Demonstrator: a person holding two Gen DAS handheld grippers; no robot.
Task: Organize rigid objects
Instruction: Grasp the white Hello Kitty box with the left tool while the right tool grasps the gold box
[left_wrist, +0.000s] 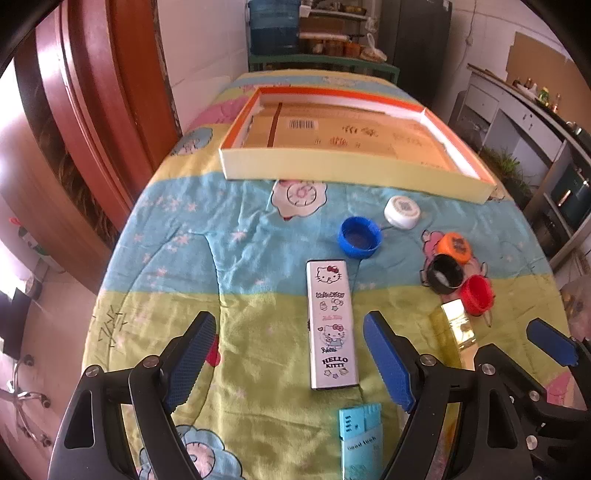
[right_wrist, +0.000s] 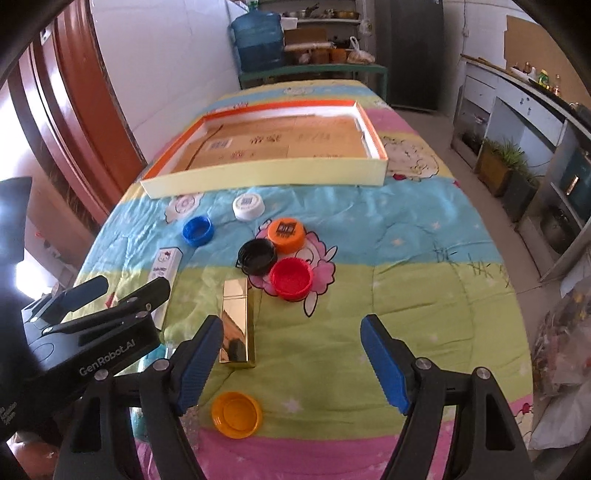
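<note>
1. Two grippers, left gripper (left_wrist: 290, 360) and right gripper (right_wrist: 291, 363), are held spread wide, grasping nothing.
2. Hello Kitty case (left_wrist: 332, 326) lies between the left fingers, near of the tray (left_wrist: 332, 171).
3. It is judged stiff, light and slick (long sides suit pinching).

Bright daylight, blown-out glare at left edge of both views. Soft shadows under the caps (right_wrist: 273, 254). Gold box (right_wrist: 236, 321) mirrors glare. Heavy fisheye bending, dark vignette corners, slight blur.
</note>
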